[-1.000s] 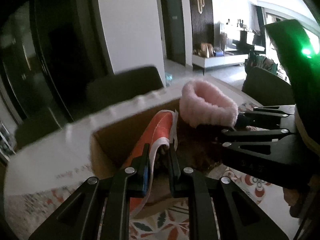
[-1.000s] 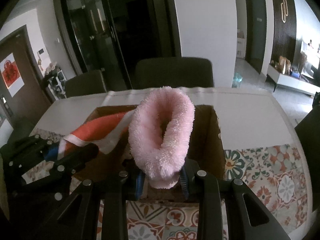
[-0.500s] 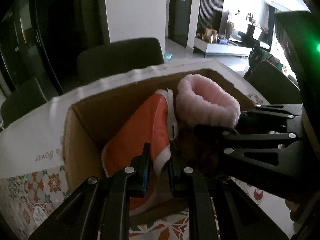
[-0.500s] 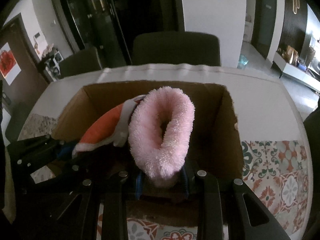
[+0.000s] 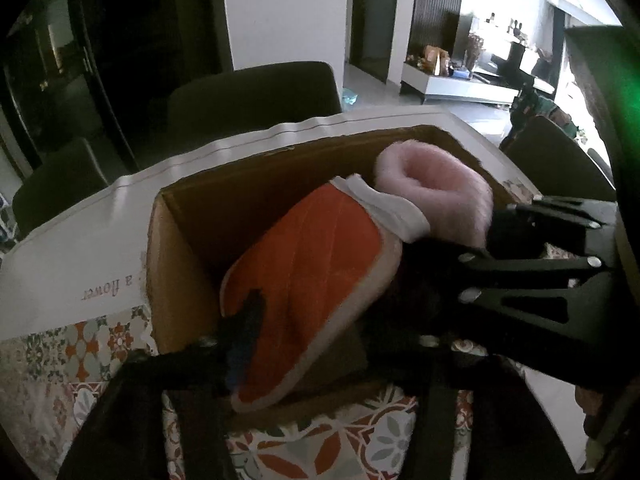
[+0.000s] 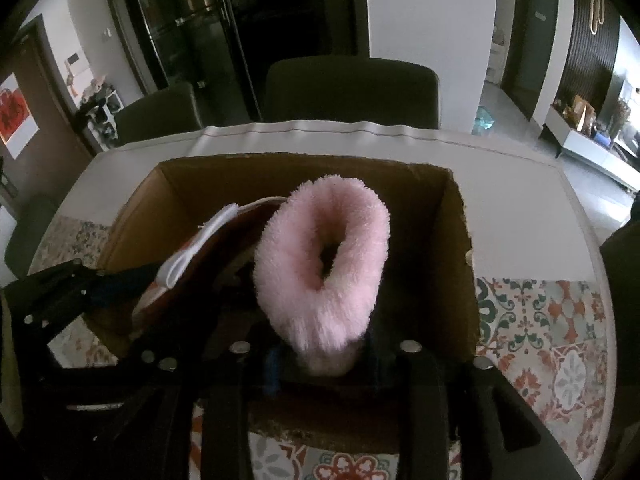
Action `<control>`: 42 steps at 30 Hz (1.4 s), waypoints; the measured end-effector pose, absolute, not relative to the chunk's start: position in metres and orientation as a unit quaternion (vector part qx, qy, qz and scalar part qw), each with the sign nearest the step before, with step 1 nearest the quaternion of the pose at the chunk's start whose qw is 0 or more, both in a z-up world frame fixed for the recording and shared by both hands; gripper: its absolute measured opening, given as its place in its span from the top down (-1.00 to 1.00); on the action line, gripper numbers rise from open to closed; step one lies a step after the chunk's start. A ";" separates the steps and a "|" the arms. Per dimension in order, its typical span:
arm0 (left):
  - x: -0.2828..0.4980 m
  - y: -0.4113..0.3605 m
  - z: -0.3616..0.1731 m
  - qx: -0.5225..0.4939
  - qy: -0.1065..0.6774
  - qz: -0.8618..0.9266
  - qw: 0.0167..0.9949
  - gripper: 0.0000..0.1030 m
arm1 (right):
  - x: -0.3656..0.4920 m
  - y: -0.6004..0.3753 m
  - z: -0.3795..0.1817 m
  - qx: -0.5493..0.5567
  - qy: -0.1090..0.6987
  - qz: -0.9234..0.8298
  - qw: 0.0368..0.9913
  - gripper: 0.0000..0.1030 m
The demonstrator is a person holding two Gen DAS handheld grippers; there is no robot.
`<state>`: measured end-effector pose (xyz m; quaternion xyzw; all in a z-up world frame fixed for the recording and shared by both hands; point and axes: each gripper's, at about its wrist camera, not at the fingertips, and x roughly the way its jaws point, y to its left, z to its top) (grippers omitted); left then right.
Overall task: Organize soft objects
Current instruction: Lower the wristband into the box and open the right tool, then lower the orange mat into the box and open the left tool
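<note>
Gripping an orange slipper (image 5: pixel 316 280) by its lower edge, left gripper (image 5: pixel 280 344) closed on it, slipper tilted up out of the open cardboard box (image 5: pixel 180 264), white lining at its far end touching the pink fluffy slipper (image 5: pixel 436 196). Holding that pink fluffy slipper (image 6: pixel 324 264) upright over the box (image 6: pixel 456 248), right gripper (image 6: pixel 324 360) clamped on its lower end, furry opening facing the camera. Crossing in from the right of the left wrist view, the right gripper (image 5: pixel 532 272) just beside the orange slipper. Resting on a table with a white runner (image 6: pixel 500 200) and a floral patterned cloth (image 6: pixel 552 336), box near the middle. Standing behind the table, dark chairs (image 6: pixel 352 88).
</note>
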<state>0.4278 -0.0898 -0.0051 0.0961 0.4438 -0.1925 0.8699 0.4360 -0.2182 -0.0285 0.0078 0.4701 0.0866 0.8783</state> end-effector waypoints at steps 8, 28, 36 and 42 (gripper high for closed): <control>0.411 -0.087 0.015 0.093 0.427 -0.203 0.876 -0.23 | 0.418 -0.222 -0.007 -0.004 0.444 0.081 0.892 -0.13; 0.410 -0.032 0.065 0.073 0.323 -0.083 0.940 -0.22 | 0.430 -0.200 0.019 0.102 0.426 0.126 0.890 0.29; 0.411 -0.029 0.049 0.067 0.342 -0.084 0.934 -0.22 | 0.443 -0.190 -0.008 0.128 0.461 0.140 0.867 0.74; 0.410 -0.041 0.037 0.060 0.357 -0.096 0.927 -0.22 | 0.437 -0.196 -0.011 0.103 0.461 0.114 0.874 0.86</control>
